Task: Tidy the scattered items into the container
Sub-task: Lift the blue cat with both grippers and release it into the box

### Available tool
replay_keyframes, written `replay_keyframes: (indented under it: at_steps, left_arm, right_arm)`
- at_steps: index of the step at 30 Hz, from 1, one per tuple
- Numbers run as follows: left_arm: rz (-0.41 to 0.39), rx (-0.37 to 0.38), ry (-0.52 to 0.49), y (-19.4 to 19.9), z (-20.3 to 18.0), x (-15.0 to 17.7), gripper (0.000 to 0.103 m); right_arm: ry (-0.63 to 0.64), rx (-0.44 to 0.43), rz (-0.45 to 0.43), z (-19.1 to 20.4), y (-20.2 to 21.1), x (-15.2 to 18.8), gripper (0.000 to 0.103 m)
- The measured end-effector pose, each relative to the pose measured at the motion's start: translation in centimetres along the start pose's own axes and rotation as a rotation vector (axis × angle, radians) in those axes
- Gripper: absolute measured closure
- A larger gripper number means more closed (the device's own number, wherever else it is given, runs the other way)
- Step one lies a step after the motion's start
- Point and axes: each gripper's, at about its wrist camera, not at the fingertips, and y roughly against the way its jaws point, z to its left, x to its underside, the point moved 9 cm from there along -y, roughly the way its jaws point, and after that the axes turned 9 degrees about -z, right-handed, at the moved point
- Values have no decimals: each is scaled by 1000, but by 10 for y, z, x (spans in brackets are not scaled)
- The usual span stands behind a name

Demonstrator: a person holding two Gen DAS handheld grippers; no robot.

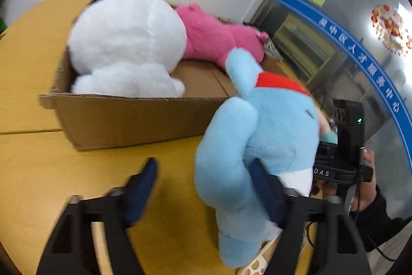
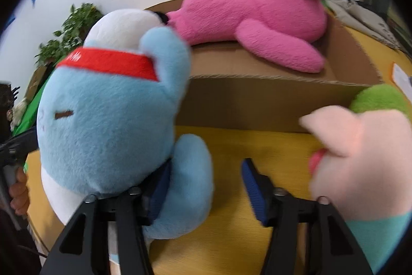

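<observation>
On the yellow counter (image 1: 38, 172), near the cardboard box (image 1: 123, 117) holding a white plush (image 1: 123, 43) and a pink plush (image 2: 257, 19), stands a blue plush (image 1: 257, 146). Left gripper (image 1: 203, 187) and right gripper (image 2: 206, 187) both spread wide, each with one finger against it. A pale pink plush (image 2: 360, 159) sits right.

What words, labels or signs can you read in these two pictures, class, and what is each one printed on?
"DAS": white letters on the black right gripper body, left edge hidden by the blue plush toy.
"人才服务中心": white characters on the blue band across the glass wall; the characters before these are too blurred to read.
White marks on the toy's red headband: too blurred to read.
Red sticker on the glass: no readable text.
</observation>
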Motion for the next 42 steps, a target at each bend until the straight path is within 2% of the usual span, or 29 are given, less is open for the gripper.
replay_keyframes:
  at_steps: [1, 2, 5, 8, 11, 13, 16, 20, 22, 24, 26, 29, 32, 33, 35, 36, 38, 39, 40, 41, 42]
  left_arm:
    - [14, 4, -12, -4, -1, 3, 63]
    - [24, -11, -20, -7, -1, 4, 68]
    - [18, -29, -38, -3, -4, 3, 72]
    - [-6, -28, -37, 10, -12, 1, 73]
    - [-84, -38, -46, 32, -26, -17, 74]
    - [-139, -44, -48, 43, -33, -38, 74]
    - [-218, -51, -47, 49, -41, -86, 74]
    - [-240, -90, -60, 20, -39, -146, 74]
    - [-221, -117, -49, -5, -30, -164, 74]
    - [-170, -159, -52, -36, -21, -170, 74]
    - [-84, -212, -41, -69, -3, -159, 73]
    - [39, -281, -49, -106, 15, -122, 73]
    - [11, -318, -113, -109, 15, -114, 71]
    - [7, -316, -102, -107, 14, -115, 71]
    - [5, -311, -84, -103, 14, -117, 71]
    - [4, -306, -80, -102, 12, -118, 70]
    - [-14, -287, -79, -93, 6, -120, 64]
    - [-34, -281, -78, -83, 4, -120, 55]
    - [-64, -268, -74, -74, 0, -122, 48]
    - [-101, -266, -74, -63, -4, -125, 33]
    - [-131, -277, -80, -54, -6, -129, 25]
  right_arm:
    - [-9, -20, 11, 2, -3, 2, 76]
    - [-17, -33, 17, 4, -6, 4, 76]
    - [-34, -61, 4, 8, -8, 5, 80]
    - [-38, -65, -54, 8, 5, -3, 83]
    - [-29, -56, -131, 10, 29, -21, 84]
    - [7, -57, -197, 16, 51, -44, 84]
    - [68, -40, -273, 22, 71, -88, 84]
    - [131, 27, -340, 11, 70, -161, 84]
    - [135, 62, -335, -4, 57, -187, 84]
    - [118, 95, -291, -23, 32, -201, 84]
    - [93, 117, -220, -42, 3, -199, 84]
    - [109, 167, -82, -63, -42, -169, 84]
    - [145, 229, 5, -73, -67, -138, 75]
    - [149, 234, -7, -74, -64, -136, 75]
    - [156, 225, -55, -71, -48, -144, 62]
    - [162, 230, -90, -68, -33, -152, 52]
    - [182, 222, -159, -63, -8, -164, 44]
    - [186, 184, -202, -58, 9, -172, 40]
    - [178, 153, -231, -55, 21, -176, 39]
    - [163, 126, -257, -54, 28, -182, 39]
    - [143, 98, -280, -52, 31, -188, 40]
